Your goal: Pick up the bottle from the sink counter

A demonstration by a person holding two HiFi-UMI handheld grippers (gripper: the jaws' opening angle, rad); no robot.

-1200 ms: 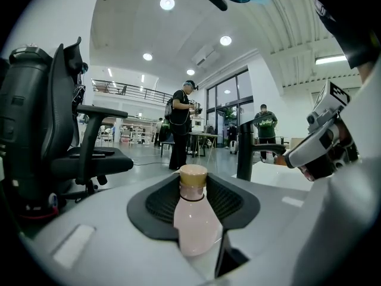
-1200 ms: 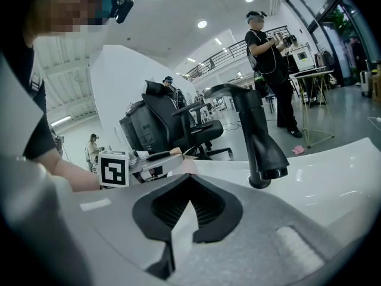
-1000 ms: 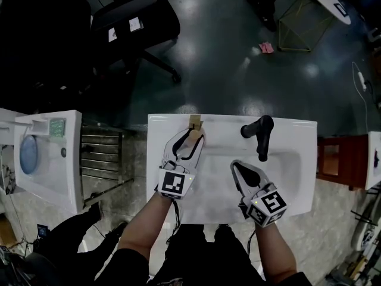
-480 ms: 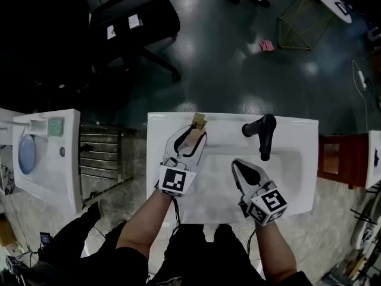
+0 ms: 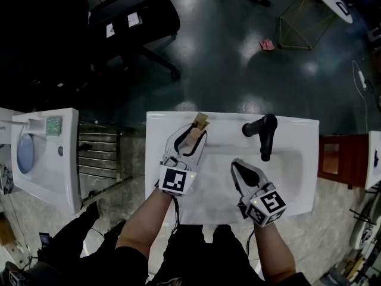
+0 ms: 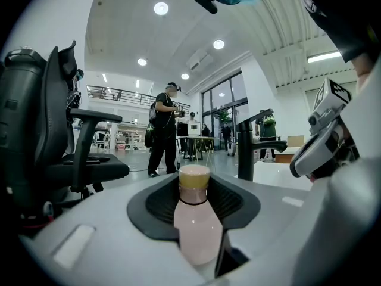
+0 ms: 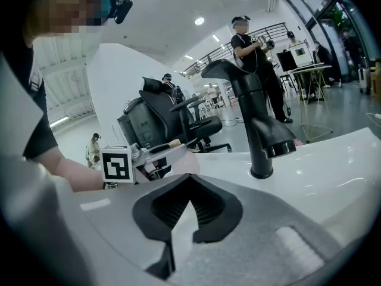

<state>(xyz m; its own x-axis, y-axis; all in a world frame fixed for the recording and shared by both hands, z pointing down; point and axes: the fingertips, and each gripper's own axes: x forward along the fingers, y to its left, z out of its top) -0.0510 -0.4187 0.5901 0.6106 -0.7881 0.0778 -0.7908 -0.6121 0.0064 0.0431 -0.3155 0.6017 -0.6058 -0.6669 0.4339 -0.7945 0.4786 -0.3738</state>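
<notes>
A pale pink bottle with a tan cap stands on the white sink counter near its far left edge. My left gripper reaches level around it. Its jaws have just been closing, and both pads rest against the bottle's body. In the left gripper view the bottle fills the gap between the black pads of that gripper. My right gripper hovers over the basin, shut and holding nothing. In its own view the right gripper points at the left gripper's marker cube.
A black faucet stands at the back of the basin, right of the bottle, also the faucet ahead of the right gripper. A black office chair sits beyond the counter. A white appliance and metal rack are at left, a red-brown cabinet at right.
The bottle's cap has shifted slightly to the right between the left jaws. Both hands have stayed almost where they were.
</notes>
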